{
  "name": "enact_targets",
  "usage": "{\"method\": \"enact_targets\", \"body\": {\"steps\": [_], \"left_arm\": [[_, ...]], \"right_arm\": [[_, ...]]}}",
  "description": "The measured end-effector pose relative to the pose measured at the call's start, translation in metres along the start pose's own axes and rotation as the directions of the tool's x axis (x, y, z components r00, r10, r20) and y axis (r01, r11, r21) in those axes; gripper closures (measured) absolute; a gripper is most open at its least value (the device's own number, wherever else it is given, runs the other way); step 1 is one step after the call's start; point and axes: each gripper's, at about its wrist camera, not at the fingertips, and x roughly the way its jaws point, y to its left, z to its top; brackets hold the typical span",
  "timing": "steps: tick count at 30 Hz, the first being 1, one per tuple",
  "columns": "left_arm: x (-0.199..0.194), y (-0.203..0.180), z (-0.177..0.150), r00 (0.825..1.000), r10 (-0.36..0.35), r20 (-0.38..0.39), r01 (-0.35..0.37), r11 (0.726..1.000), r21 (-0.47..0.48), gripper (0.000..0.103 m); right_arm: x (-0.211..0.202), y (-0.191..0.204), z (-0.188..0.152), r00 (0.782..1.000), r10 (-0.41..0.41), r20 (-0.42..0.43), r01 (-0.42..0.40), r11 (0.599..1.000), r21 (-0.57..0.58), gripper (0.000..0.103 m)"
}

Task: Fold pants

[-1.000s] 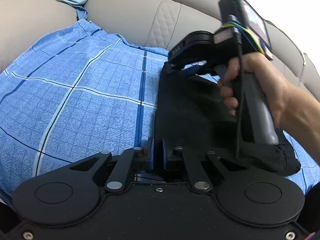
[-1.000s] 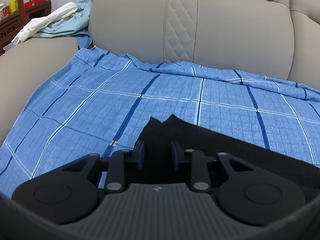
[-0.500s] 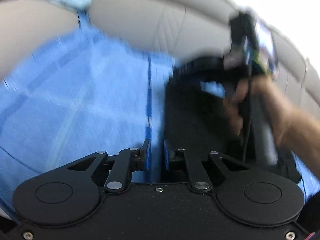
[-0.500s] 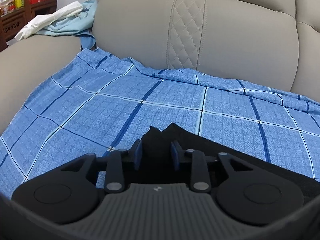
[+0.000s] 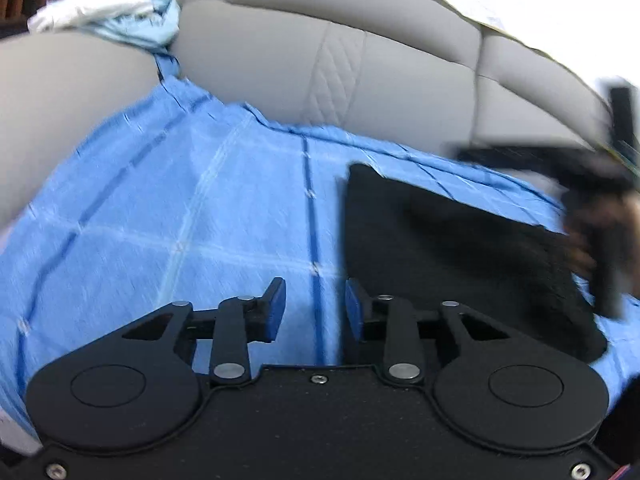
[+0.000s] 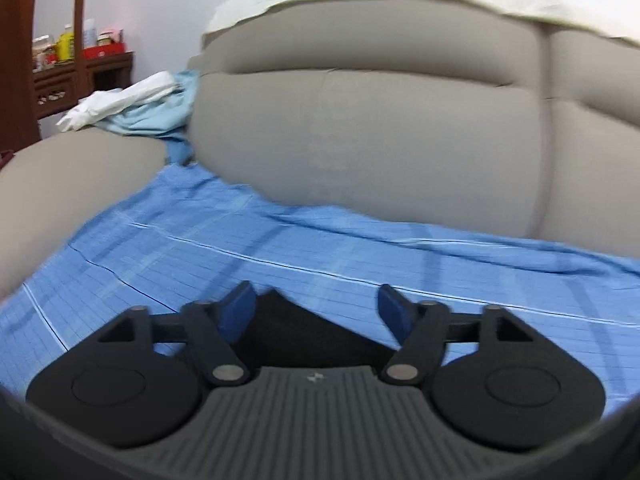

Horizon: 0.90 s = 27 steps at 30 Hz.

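Black pants on blue checked sheet, no legible writing

No readable text, labels or numbers anywhere.

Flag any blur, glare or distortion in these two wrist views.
Left wrist view: right claw and hand smeared by motion, upper right corner blown out white. Right wrist view: blue checked sheet and sofa backrest softly blurred; fisheye bends both.

A blue checked sheet covers the grey sofa. White and pale-blue cloths lie on its armrest. A wooden shelf stands behind.
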Motion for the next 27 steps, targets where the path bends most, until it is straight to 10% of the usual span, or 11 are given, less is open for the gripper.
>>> {"method": "enact_targets", "body": {"steps": [8,15,22,27], "left_arm": [[0.054,-0.018,0.044,0.999,-0.025,-0.021,0.026,0.999,0.035,0.052],[0.104,-0.044,0.061,0.994,-0.032,-0.101,0.040,0.997,0.072,0.043],[0.138,-0.046,0.065,0.988,-0.036,-0.152,0.044,0.998,0.048,0.037],[0.150,-0.039,0.072,0.983,-0.107,-0.152,0.110,0.994,0.013,0.032]], "right_arm": [[-0.066,-0.108,-0.066,0.985,-0.159,-0.072,0.167,0.978,0.124,0.000],[-0.061,-0.146,-0.106,0.999,-0.015,-0.046,0.028,0.951,0.309,0.000],[-0.035,-0.142,-0.097,0.996,0.048,-0.070,-0.034,0.979,0.199,0.000],[-0.037,-0.150,-0.099,0.994,0.111,-0.016,-0.101,0.952,0.289,0.042]]}}
